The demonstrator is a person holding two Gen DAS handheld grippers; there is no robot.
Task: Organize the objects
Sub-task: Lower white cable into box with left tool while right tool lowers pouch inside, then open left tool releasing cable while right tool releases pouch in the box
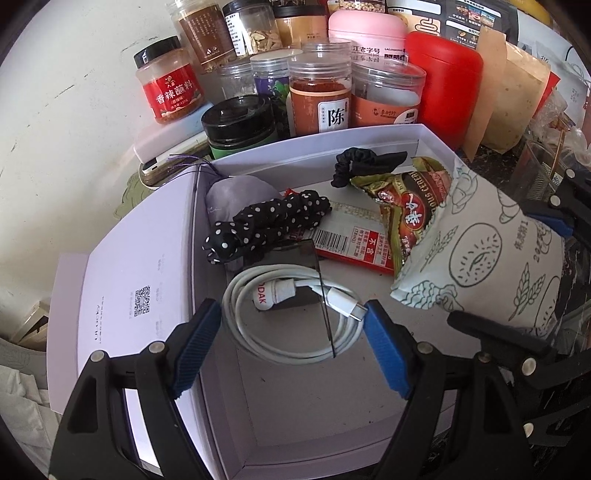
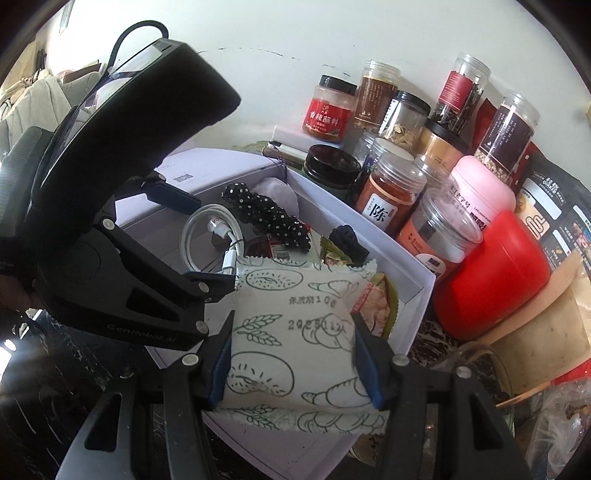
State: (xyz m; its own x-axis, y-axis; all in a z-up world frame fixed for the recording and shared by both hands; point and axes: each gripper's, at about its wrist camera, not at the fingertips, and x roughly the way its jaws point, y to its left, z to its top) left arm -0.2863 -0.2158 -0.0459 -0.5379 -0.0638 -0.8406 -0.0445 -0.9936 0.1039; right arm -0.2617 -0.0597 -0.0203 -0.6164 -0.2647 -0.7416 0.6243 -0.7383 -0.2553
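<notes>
A pale lavender box point(image 1: 295, 157) point(image 2: 406, 254) lies open with mixed items inside. My left gripper point(image 1: 293, 347) point(image 2: 199, 240) hangs open just above a coiled white cable point(image 1: 258, 332) point(image 2: 195, 229) in the box's near part, its blue pads either side of the coil without touching it. My right gripper point(image 2: 293, 362) point(image 1: 517, 273) is shut on a white snack packet point(image 2: 291, 325) point(image 1: 476, 258) printed with bread drawings, tilted over the box's right edge. Also in the box are a polka-dot scrunchie point(image 1: 266, 221), a black scrunchie point(image 1: 365, 162), a grey pouch point(image 1: 236, 195), a red barcoded packet point(image 1: 347, 236) and a green-brown snack bag point(image 1: 410, 210).
Spice jars point(image 1: 319, 96) point(image 2: 391, 192), a black-lidded jar point(image 1: 240, 123), a pink tub point(image 1: 365, 26) and a red canister point(image 1: 447, 85) point(image 2: 491, 273) crowd behind and beside the box. Kraft pouches point(image 1: 509, 96) lean at the right. The box lid point(image 1: 140, 266) lies to the left, against a white wall.
</notes>
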